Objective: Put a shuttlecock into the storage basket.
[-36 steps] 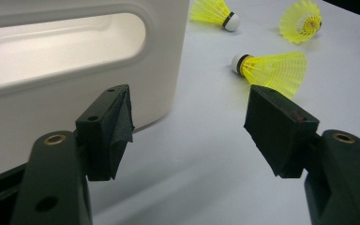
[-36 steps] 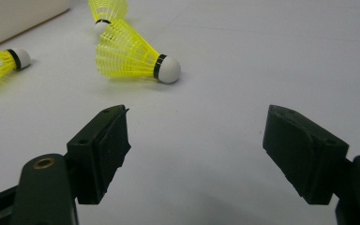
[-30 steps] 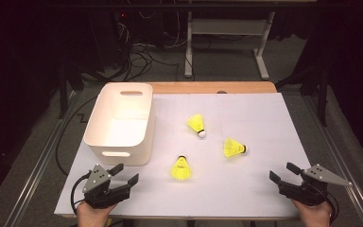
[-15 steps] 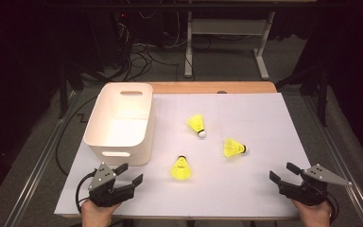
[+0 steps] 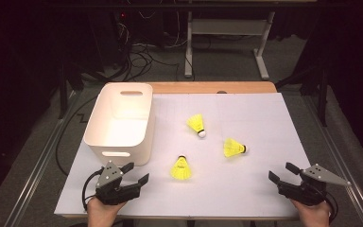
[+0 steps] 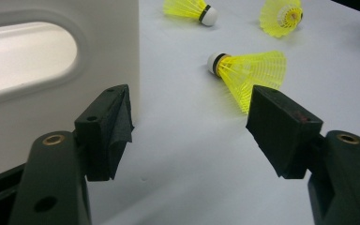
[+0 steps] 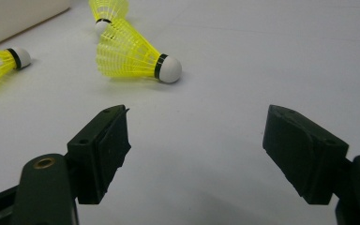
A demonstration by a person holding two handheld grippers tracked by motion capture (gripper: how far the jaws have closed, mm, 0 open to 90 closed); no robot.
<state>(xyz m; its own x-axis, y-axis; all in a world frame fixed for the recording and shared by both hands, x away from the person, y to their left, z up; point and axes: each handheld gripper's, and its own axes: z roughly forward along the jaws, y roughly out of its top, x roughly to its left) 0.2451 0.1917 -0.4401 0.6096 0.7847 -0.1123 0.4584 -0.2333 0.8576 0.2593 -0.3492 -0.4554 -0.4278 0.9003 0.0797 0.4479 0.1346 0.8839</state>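
Note:
Three yellow shuttlecocks with white cork tips lie on a white sheet (image 5: 264,118): a near one (image 5: 181,169), a middle one (image 5: 197,124) and a right one (image 5: 233,148). A white bin (image 5: 123,123) with handle slots stands at the left. My left gripper (image 5: 138,172) is open at the front left, just before the bin's near corner. Its jaws frame bare sheet, with the near shuttlecock (image 6: 251,72) ahead on the right and the bin wall (image 6: 51,93) on the left. My right gripper (image 5: 281,171) is open at the front right, with the right shuttlecock (image 7: 131,54) lying ahead of it.
A wooden table edge (image 5: 212,87) shows beyond the sheet. Metal rails (image 5: 38,165) run along both sides of the table. Behind it, cables and a desk frame (image 5: 224,42) stand on the dark floor. Bare sheet lies between the two grippers.
My left gripper has shifted a little to the right, toward the near shuttlecock. The right gripper and the shuttlecocks have stayed put.

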